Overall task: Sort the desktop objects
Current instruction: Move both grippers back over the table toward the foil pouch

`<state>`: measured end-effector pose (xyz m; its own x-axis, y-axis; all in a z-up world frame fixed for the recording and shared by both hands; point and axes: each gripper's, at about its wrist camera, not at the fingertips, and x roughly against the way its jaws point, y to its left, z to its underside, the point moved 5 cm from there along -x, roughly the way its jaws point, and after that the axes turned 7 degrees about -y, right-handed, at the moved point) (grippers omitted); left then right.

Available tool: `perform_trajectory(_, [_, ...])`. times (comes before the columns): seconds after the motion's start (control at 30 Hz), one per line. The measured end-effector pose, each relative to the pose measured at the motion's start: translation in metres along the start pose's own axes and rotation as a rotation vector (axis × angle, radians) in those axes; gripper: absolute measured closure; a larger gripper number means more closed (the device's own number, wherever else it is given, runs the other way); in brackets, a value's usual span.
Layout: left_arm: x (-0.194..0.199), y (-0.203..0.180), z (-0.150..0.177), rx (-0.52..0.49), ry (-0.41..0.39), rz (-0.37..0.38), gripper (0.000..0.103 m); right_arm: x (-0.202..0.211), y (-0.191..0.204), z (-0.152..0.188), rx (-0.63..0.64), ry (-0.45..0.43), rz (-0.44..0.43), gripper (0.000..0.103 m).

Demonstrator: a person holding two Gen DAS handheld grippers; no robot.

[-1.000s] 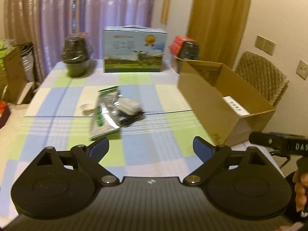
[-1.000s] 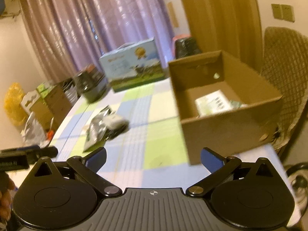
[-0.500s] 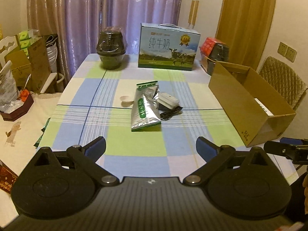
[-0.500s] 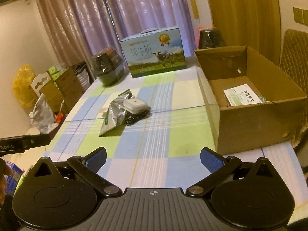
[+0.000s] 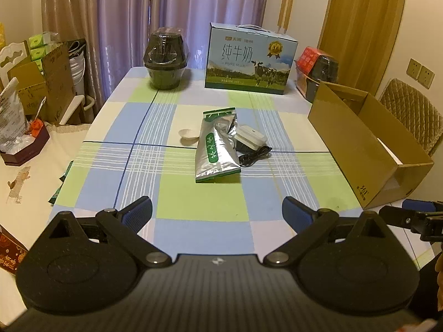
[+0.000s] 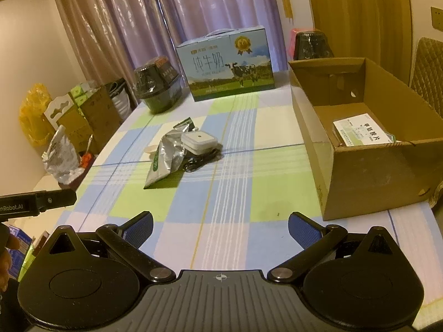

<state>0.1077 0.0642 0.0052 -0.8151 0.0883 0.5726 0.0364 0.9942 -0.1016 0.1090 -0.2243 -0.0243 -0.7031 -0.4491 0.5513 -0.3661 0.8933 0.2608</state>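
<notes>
— Blue-padded, both claws hung spread and empty over the near edge of the tabletop: left gripper, right gripper.

— Reaching hadn't begun?

— Seemingly not. Mid-table lay a crinkled foil pouch, a white rounded charger, its black cord. Next probably meant pinching one for the cardboard box at the right edge.

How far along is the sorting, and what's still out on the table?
Done: one flat packet lies in the cardboard box. In hand: nothing; left gripper and right gripper are both open and empty. Left: the silver pouch, white device with its black cable, and small white dish mid-table.
</notes>
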Motion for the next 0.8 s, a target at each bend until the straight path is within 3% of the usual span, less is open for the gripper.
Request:
perform_trajectory(0.57, [-0.051, 0.007, 0.001, -0.039, 0.048, 0.014, 0.005, -0.042, 0.002, -0.002, 0.01, 0.042, 0.0, 0.002])
perform_trajectory(0.8, [-0.087, 0.012, -0.008, -0.099, 0.059, 0.029, 0.005, -0.073, 0.003, -0.02, 0.054, 0.027, 0.003, 0.002])
